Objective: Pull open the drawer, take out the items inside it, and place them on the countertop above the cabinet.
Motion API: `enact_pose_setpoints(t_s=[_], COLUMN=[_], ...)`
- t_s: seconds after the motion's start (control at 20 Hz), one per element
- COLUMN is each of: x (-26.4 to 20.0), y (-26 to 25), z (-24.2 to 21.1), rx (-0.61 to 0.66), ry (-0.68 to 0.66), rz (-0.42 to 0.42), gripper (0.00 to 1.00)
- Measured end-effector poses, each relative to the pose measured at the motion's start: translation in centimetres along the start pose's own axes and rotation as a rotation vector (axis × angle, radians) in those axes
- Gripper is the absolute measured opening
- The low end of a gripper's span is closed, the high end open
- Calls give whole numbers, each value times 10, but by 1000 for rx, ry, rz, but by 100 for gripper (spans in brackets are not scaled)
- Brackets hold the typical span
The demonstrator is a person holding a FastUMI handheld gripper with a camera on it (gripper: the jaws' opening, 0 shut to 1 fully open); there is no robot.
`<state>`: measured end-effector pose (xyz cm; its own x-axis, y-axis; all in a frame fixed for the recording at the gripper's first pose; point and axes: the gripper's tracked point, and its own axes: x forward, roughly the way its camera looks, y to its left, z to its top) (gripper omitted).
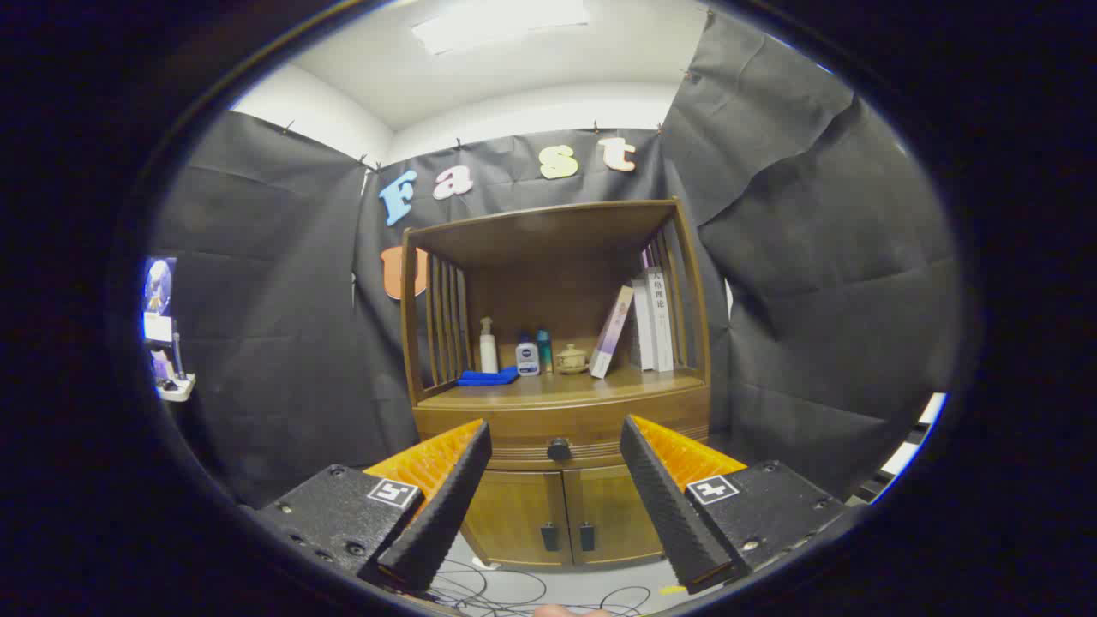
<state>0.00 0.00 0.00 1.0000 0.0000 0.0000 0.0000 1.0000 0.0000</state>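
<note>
Gripper (555,446) wide open and empty, aimed at the closed drawer (561,428) of the cabinet (557,514).

Left to right on the countertop (566,387) above the drawer: a blue cloth (487,376), a white pump bottle (488,346), a small white-and-blue bottle (527,357), a teal bottle (544,350), a lidded pot (571,359), a leaning book (612,331) and upright books (653,319). The drawer knob (559,448) sits between the fingertips, at 12 o'clock beyond them and untouched; two doors (561,518) below, cables (506,591) on the floor at 6 o'clock.
</note>
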Motion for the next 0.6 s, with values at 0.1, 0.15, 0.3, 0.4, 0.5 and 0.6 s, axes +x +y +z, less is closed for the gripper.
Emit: enact_pose_setpoints(t_s=[0.1,0.15,0.3,0.4,0.5,0.6], x=[1,1,0,2,4,7], y=[2,1,0,-1,-4,-7], z=[-1,-1,6,9,8,7], rx=[-15,-26,-26,-24,-29,-28], ry=[3,5,-5,-10,-11,-1], rz=[9,10,18,21,10,2], gripper=[99,99,99,99,99,99])
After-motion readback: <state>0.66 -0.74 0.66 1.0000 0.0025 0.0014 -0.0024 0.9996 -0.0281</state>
